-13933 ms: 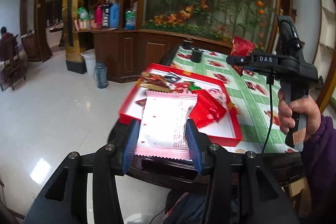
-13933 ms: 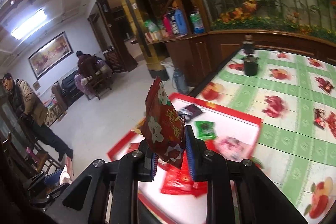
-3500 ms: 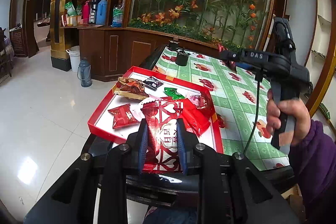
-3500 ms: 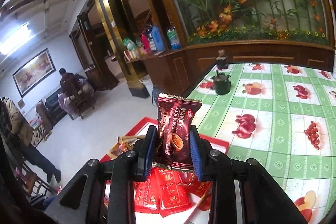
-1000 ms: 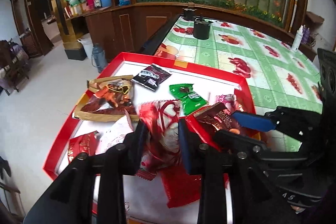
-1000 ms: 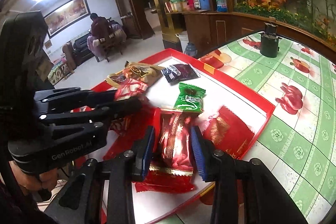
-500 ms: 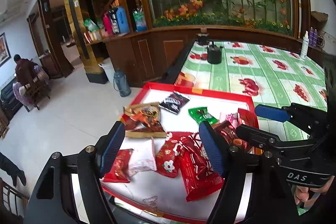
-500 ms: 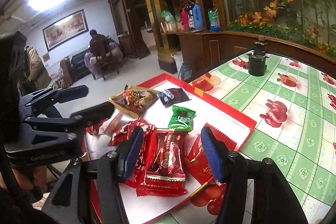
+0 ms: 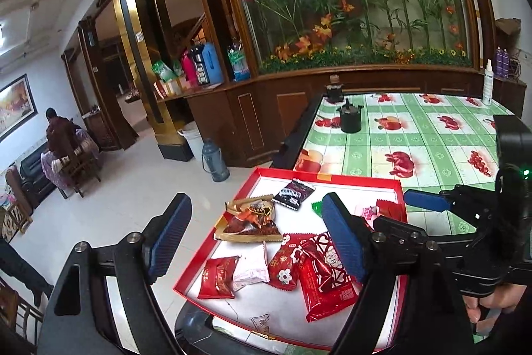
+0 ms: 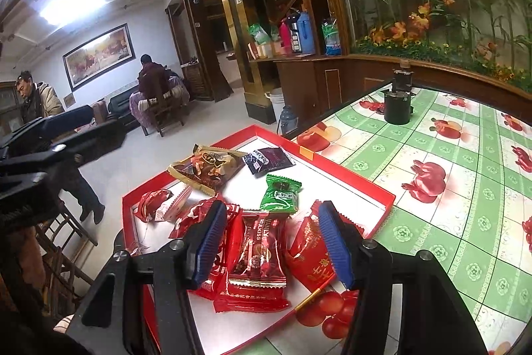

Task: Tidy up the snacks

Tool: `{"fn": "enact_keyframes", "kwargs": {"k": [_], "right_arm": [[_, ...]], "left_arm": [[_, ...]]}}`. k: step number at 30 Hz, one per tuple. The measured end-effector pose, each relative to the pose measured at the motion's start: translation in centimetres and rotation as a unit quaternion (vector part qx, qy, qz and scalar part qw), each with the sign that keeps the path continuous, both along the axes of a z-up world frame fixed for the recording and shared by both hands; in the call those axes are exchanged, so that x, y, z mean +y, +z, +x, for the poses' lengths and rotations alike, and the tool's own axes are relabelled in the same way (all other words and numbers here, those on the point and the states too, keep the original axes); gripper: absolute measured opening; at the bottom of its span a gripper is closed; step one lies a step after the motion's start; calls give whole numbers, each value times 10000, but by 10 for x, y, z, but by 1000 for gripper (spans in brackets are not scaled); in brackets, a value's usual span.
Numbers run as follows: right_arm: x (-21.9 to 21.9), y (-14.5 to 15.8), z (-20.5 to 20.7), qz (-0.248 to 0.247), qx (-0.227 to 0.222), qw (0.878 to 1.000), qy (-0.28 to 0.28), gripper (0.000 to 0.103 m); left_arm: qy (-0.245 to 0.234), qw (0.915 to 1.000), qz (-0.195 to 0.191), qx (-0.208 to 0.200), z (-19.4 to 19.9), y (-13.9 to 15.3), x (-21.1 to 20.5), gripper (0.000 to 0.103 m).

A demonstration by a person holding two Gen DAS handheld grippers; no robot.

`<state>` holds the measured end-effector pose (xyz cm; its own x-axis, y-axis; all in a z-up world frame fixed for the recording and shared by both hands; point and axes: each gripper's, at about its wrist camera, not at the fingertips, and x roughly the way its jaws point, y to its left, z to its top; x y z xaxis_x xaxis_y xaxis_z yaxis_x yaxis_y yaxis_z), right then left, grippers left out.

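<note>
A red tray [image 9: 332, 181] with a white floor sits at the table's corner and holds several snack packs. It also shows in the right wrist view [image 10: 382, 192]. My left gripper [image 9: 256, 238] is open and empty above the tray's left side. Under it lie a red heart pack [image 9: 324, 278], a red flower pack [image 9: 282, 262] and a white pack [image 9: 251, 268]. My right gripper [image 10: 271, 243] is open and empty above a dark red cookie pack [image 10: 257, 247]. A green candy [image 10: 281, 193], a black pack [image 10: 267, 160] and a brown pack [image 10: 207, 170] lie farther in.
The green chequered tablecloth [image 9: 425, 138] stretches to the right behind the tray. A black pot [image 9: 350, 118] stands at its far edge, a white bottle [image 9: 488, 85] at the far right. The floor drops away left of the tray. People sit in the background.
Both grippers have opened and let go of their packs, which now lie in the tray. Both have lifted back from the tray since half a second ago.
</note>
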<state>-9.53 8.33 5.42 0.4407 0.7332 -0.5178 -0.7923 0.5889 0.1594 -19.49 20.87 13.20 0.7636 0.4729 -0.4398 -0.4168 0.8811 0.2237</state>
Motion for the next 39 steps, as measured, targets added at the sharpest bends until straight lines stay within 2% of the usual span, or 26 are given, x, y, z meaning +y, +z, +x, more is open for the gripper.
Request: {"fn": "enact_keyframes", "kwargs": {"k": [31,33,37,39], "right_arm": [[-24,5,-11,98,-191,9990,-380,64],[-26,5,-15,121,-204,9990,-368,64],[-35,8,-28,323,-187,9987,-336,64],[-41,11,-35,469,-166,9983,-316,64]], "left_arm": [[105,9997,147,-183,-28,10,-18,84],[146,9996,134,-224,-32,12,-20,90],[357,9989,151,-249,-36,13,-20,93],[498,9981,278,-217,-36,11,-22,103]]}}
